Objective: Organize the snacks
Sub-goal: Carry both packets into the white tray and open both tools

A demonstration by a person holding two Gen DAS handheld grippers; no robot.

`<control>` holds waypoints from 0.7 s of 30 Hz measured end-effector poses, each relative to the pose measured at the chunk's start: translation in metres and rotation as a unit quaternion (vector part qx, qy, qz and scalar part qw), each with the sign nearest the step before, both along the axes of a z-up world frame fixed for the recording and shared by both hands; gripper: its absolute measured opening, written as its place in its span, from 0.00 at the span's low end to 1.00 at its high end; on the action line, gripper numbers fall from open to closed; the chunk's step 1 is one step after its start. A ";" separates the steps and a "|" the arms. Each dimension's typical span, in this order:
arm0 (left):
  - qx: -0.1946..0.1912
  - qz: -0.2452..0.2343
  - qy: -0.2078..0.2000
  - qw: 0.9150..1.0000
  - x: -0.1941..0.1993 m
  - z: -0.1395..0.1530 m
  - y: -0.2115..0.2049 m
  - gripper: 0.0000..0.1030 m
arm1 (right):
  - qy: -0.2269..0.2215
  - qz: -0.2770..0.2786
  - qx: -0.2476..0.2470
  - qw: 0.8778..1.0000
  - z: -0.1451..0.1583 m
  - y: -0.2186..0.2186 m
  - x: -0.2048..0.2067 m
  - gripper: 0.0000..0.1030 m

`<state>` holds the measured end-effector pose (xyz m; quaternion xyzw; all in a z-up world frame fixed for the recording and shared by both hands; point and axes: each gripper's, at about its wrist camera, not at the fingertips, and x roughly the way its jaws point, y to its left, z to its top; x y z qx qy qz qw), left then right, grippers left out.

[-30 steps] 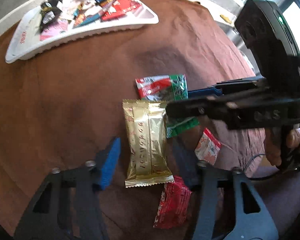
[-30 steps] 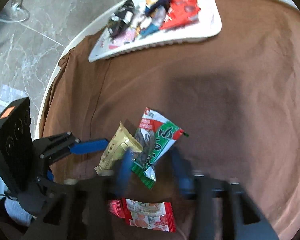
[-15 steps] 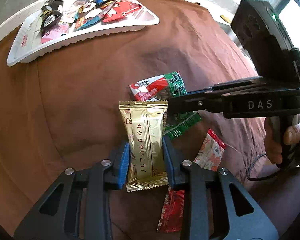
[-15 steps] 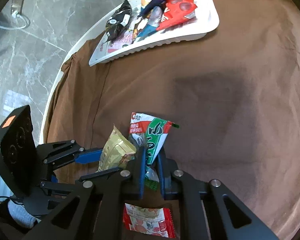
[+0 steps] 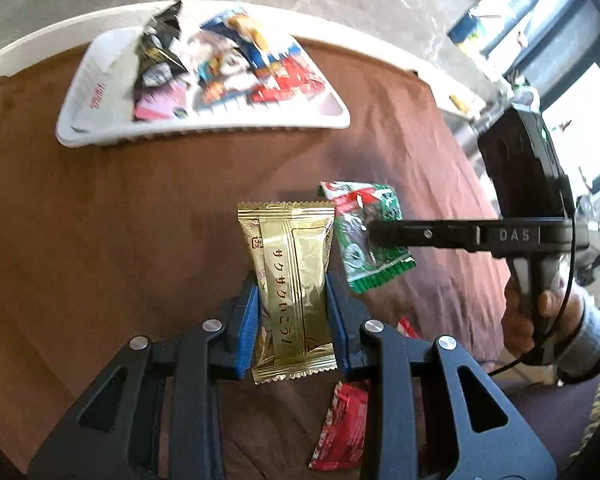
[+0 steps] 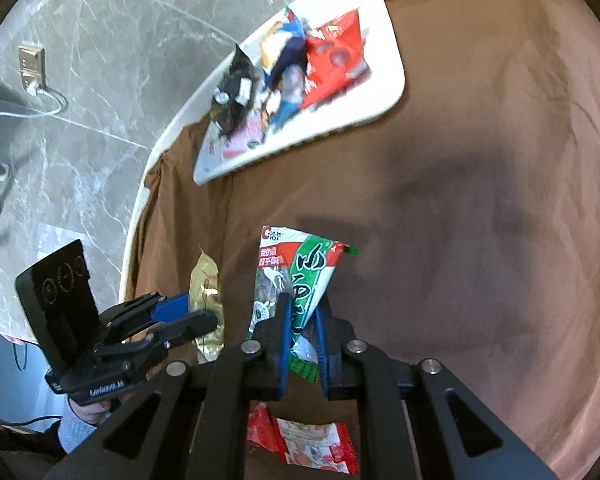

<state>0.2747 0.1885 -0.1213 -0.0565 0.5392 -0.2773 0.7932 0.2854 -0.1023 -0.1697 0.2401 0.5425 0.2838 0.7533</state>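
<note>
My left gripper [image 5: 293, 312] is shut on a gold snack packet [image 5: 290, 276] and holds it above the brown cloth. My right gripper [image 6: 303, 320] is shut on a red-and-green snack packet [image 6: 296, 276], lifted off the cloth. The right gripper also shows in the left wrist view [image 5: 384, 234], pinching the same packet [image 5: 364, 216]. The left gripper shows in the right wrist view [image 6: 188, 316] with the gold packet [image 6: 207, 288]. A white tray [image 5: 332, 120] with several snacks lies at the far side; it also shows in the right wrist view [image 6: 392, 80].
A red packet [image 5: 342, 428] and a red-and-white packet [image 6: 312, 442] lie on the brown cloth [image 5: 120, 220] below the grippers. The round table's white rim [image 6: 140, 200] and a marble floor [image 6: 80, 40] lie beyond.
Both grippers closed on their packets and lifted them off the cloth. The view has tilted up, and the tray now looks closer in both views.
</note>
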 end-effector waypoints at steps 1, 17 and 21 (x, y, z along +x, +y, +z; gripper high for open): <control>-0.002 0.004 -0.003 1.000 0.005 0.003 0.004 0.28 | -0.002 -0.003 0.003 1.000 0.003 -0.001 0.002 0.13; -0.008 0.067 -0.048 0.997 0.127 0.041 0.063 0.28 | -0.055 -0.023 0.026 0.998 0.057 0.010 0.093 0.13; 0.006 0.073 -0.052 0.996 0.161 0.039 0.074 0.28 | -0.069 -0.019 0.022 0.997 0.068 0.027 0.121 0.13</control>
